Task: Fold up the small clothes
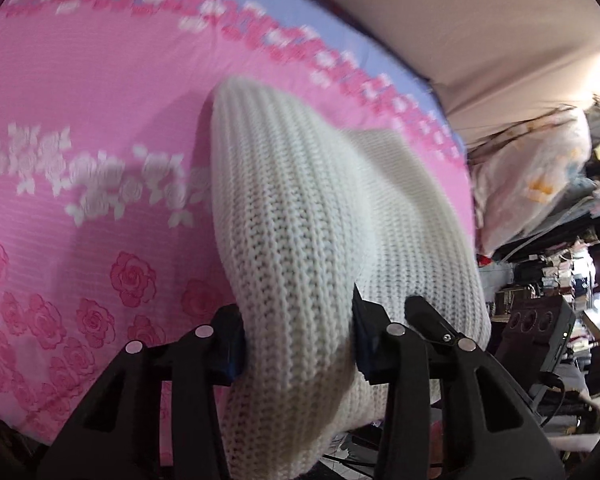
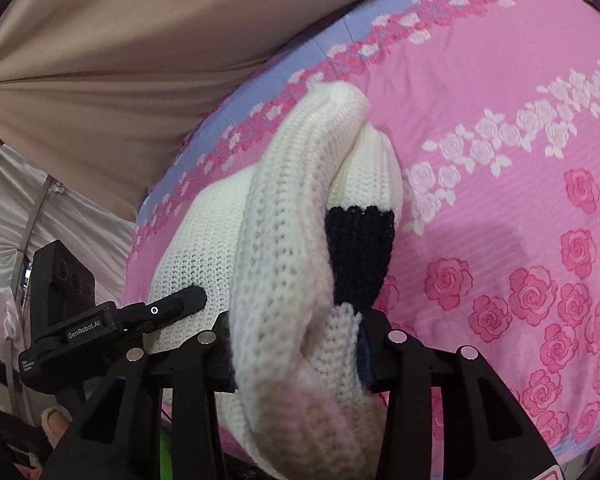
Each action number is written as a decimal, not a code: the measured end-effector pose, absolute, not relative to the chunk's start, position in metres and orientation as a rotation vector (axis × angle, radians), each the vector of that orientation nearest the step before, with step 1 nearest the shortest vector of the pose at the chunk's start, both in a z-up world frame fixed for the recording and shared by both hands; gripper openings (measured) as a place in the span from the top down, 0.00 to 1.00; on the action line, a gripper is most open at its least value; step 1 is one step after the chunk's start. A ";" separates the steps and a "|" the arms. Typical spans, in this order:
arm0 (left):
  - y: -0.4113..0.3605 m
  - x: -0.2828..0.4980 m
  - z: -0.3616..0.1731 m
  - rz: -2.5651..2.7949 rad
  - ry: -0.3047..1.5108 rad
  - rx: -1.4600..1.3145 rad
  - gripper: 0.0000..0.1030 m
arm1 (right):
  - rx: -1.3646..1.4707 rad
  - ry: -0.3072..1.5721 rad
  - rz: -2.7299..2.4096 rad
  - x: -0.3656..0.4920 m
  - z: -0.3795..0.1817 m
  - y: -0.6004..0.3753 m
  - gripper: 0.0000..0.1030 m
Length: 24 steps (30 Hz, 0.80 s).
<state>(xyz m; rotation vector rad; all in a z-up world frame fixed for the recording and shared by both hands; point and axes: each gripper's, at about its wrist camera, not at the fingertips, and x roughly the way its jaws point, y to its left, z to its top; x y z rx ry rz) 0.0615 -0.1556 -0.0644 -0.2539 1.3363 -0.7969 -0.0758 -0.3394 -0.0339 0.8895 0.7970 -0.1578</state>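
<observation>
A cream knit garment [image 1: 300, 208] lies bunched on a pink rose-print bedsheet [image 1: 80, 100]. My left gripper [image 1: 298, 346] is shut on a thick fold of the garment at its near edge. In the right wrist view the same cream knit garment [image 2: 284, 220] shows a black knit band [image 2: 360, 252] at its right side. My right gripper [image 2: 298, 354] is shut on another fold of it, and the left gripper's fingertip [image 2: 180, 302] shows beside the cloth at the left.
The pink bedsheet [image 2: 500, 100] has a lilac border [image 1: 340, 36] along its far edge. A beige curtain [image 2: 120, 60] hangs behind the bed. A pale printed bag [image 1: 536, 184] and cluttered shelves [image 1: 548, 280] stand past the bed's right edge.
</observation>
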 end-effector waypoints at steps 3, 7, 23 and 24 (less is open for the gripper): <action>-0.147 0.064 -0.020 -0.855 1.267 -0.257 0.61 | 0.842 0.711 -0.153 -0.079 0.012 -0.330 0.61; -0.119 0.062 0.042 -0.923 1.139 -0.254 0.61 | 0.780 0.587 -0.127 -0.077 0.074 -0.311 0.61; 0.032 0.087 0.222 -0.947 0.582 -0.222 0.60 | 0.520 0.208 0.101 -0.004 0.237 -0.189 0.61; 0.040 0.093 0.224 -0.942 0.564 -0.215 0.59 | 0.515 0.203 0.108 0.004 0.237 -0.182 0.61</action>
